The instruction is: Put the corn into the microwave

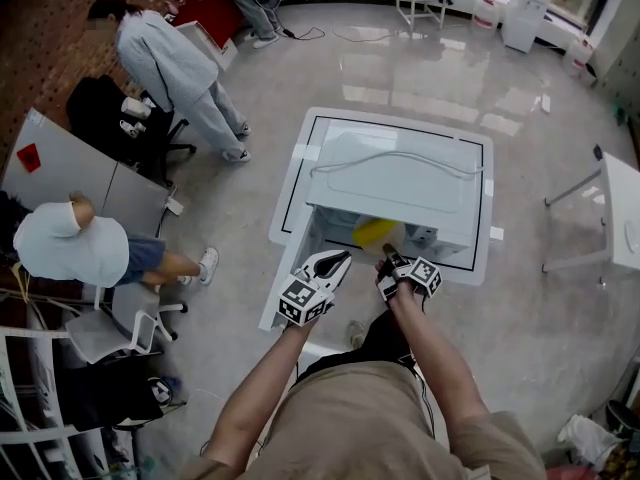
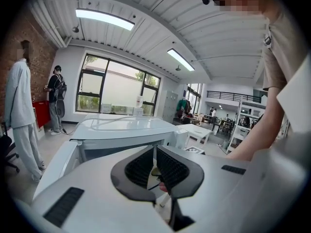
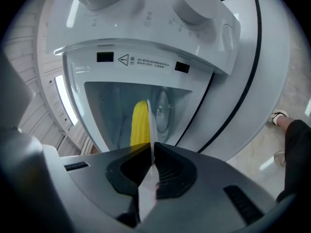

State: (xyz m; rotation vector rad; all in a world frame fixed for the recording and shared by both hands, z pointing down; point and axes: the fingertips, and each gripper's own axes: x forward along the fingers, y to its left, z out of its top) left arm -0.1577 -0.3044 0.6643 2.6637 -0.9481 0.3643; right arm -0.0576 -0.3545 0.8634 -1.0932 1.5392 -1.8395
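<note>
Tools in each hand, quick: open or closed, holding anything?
Left tool: closed, empty.
Right tool: closed, empty; the corn lies beyond it, inside the microwave.

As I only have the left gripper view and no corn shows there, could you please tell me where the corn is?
Observer: The corn is at the open mouth of the microwave, just ahead of the right gripper.
Operator: Thank you. Is that gripper holding the corn itself?
Observer: No. Its jaws are shut on what looks like a thin white plate, seen edge-on, and the corn lies against one face of it.
</note>
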